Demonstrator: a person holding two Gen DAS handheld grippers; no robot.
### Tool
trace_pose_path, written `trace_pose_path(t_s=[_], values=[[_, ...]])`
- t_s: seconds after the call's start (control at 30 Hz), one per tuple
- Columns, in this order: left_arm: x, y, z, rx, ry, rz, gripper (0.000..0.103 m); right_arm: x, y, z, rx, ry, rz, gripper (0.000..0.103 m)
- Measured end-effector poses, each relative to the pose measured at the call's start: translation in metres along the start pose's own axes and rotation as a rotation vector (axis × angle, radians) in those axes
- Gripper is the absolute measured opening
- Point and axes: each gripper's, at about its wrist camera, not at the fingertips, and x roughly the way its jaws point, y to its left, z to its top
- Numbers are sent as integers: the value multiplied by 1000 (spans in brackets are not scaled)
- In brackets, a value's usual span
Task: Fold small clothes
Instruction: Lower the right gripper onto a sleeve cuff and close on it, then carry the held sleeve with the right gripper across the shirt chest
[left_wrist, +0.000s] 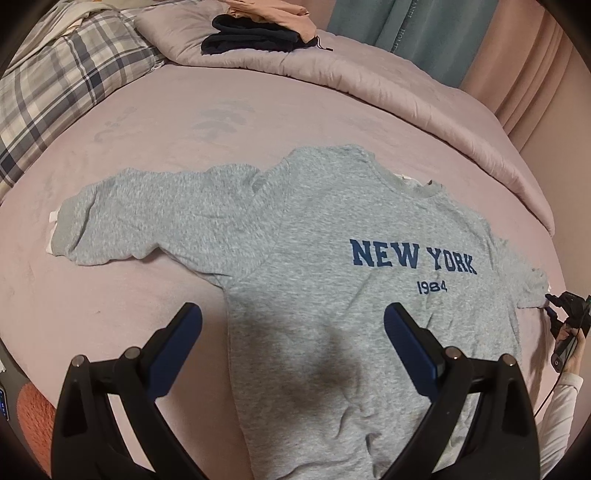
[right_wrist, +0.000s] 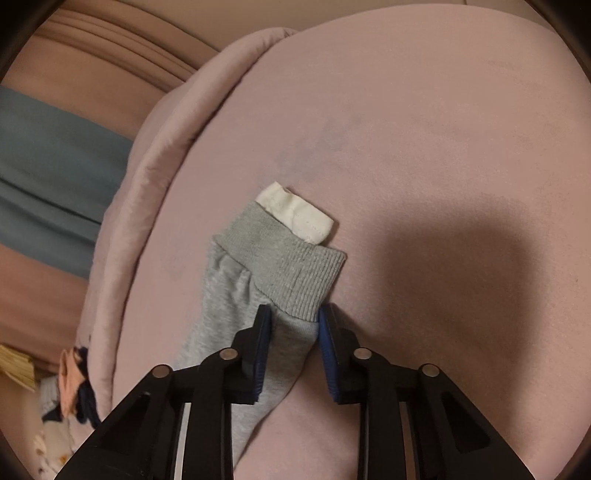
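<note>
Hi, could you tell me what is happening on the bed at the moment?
A person with tongs in each hand is folding a grey "NEW YORK 1984" sweatshirt spread face up on the pink bed. The right tongs are closed around one sleeve just behind its ribbed cuff, where a white inner cuff pokes out. The left tongs hover open above the lower body of the sweatshirt, holding nothing. The other sleeve lies stretched out flat; no fold shows yet.

We lose the sweatshirt (left_wrist: 332, 229) hem below the frame, right sleeve (right_wrist: 236, 295) end behind fingers, curtain lettering (left_wrist: 404, 22) unreadable
</note>
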Motion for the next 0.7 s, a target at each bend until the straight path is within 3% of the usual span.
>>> trace_pose_path(t_s=[0.1, 0.3, 0.5, 0.7], values=[[-3, 2, 2, -5, -11, -6, 99, -19, 20, 3, -59, -67, 51, 21], [-9, 6, 7, -21, -31, -31, 99, -62, 88, -10, -284, -157, 74, 20], [-17, 12, 12, -33, -51, -55, 99, -92, 152, -40, -439, -164, 164, 20], [-19, 18, 15, -43, -46, -60, 99, -93, 203, -83, -592, -145, 178, 20]])
